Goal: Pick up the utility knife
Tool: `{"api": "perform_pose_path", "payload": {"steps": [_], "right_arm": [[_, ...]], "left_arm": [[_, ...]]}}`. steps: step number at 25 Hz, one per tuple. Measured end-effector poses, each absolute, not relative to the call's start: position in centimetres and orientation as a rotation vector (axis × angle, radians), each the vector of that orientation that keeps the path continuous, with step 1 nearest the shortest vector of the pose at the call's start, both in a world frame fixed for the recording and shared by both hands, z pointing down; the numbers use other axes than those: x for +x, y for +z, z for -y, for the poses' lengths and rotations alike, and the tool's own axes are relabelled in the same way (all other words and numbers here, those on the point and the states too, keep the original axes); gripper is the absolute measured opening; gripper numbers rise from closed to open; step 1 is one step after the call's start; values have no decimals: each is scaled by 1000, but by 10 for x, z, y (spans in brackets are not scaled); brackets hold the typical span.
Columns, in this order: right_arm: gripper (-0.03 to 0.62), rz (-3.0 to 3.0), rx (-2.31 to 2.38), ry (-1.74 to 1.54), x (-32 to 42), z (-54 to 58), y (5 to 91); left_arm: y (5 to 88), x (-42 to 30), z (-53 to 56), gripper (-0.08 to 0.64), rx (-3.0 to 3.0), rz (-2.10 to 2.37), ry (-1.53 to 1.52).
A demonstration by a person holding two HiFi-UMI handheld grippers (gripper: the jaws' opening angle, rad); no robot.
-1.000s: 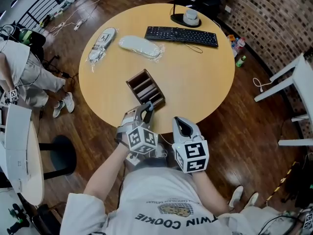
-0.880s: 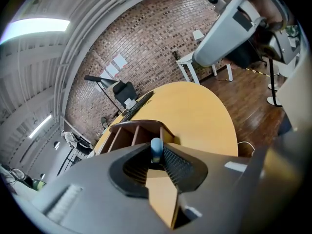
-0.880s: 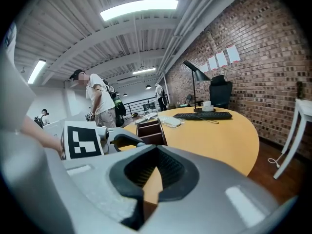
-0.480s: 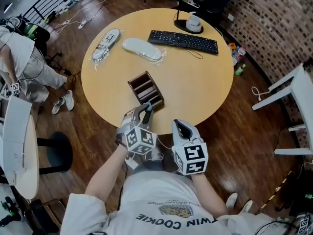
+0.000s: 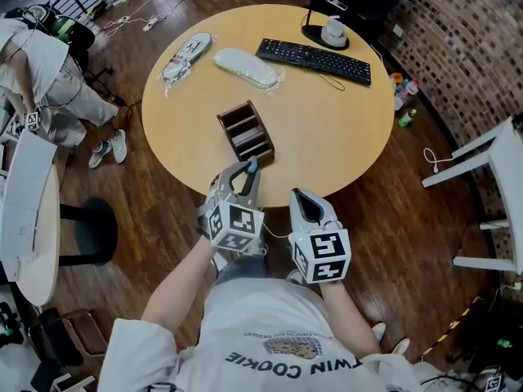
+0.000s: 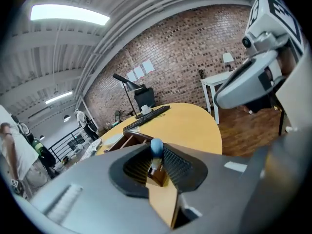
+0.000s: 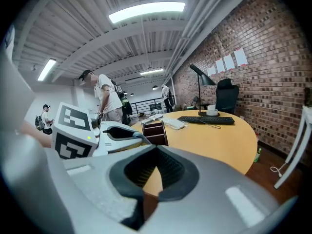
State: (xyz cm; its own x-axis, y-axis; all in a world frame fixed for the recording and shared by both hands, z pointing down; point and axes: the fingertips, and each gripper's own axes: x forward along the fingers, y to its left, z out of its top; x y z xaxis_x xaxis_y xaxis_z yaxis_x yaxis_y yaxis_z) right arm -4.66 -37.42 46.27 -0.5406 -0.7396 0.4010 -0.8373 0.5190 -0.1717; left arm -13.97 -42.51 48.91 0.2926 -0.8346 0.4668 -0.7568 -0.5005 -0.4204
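My left gripper (image 5: 247, 171) hangs over the near edge of the round wooden table (image 5: 335, 137), shut on the utility knife (image 5: 252, 164). The knife's blue end (image 6: 156, 146) sticks up between the ribbed pads in the left gripper view; the rest of it is hidden by the jaws. Just beyond the gripper stands the brown wooden organizer (image 5: 245, 133). My right gripper (image 5: 300, 199) hovers beside the left one, off the table's edge, with its jaws together and nothing between them (image 7: 156, 152).
Far on the table are a black keyboard (image 5: 313, 60), a lamp base with a cup (image 5: 333, 33) and two plastic-wrapped items (image 5: 245, 67). A person (image 5: 41, 80) stands at the left. White furniture (image 5: 490, 170) is at the right, over wooden floor.
My left gripper has risen and rolled with the knife in it, coming up off the organizer's near end. The right gripper has shifted slightly beside it.
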Motion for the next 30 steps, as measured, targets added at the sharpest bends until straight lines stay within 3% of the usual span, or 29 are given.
{"api": "perform_pose_path", "payload": {"steps": [30], "right_arm": [[-2, 2648, 1132, 417, -17, 295, 427]], "left_arm": [[428, -72, 292, 67, -2699, -2016, -448]]}}
